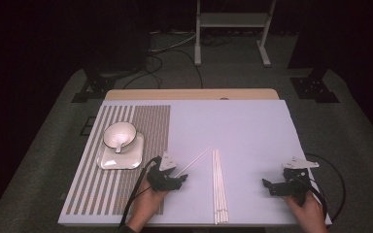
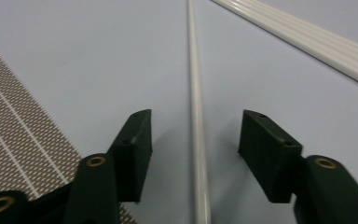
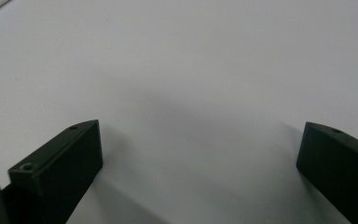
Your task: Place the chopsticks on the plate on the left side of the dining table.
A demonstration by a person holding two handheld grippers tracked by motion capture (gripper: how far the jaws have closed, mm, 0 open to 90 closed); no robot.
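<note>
Two forearms came in from the bottom edge of the high view, each hand wrapped around a black two-jaw gripper laid low over the pale blue table top (image 1: 243, 126). On the person's left, the left gripper (image 1: 178, 181) pointed forward and a little to the right, its cable trailing back past the wrist. Its jaws straddled the near end of a single thin white stick (image 1: 193, 162) that lay slanted on the table, apart from the rest. Seen from the left gripper view, that stick (image 2: 196, 116) ran straight up between the two black pads (image 2: 133, 149), with a clear gap on either side, so the claw was released, not yet grasping it. Just to the right lay a bundle of matching white sticks (image 1: 219, 187), side by side. Farther left, a white bowl with a spoon (image 1: 119, 136) sat on a white square plate (image 1: 124, 158) over a brown striped mat (image 1: 126, 145). Over at the right, the right gripper (image 1: 268, 184) pointed leftward, jaws spread wide over bare table, holding nothing
</note>
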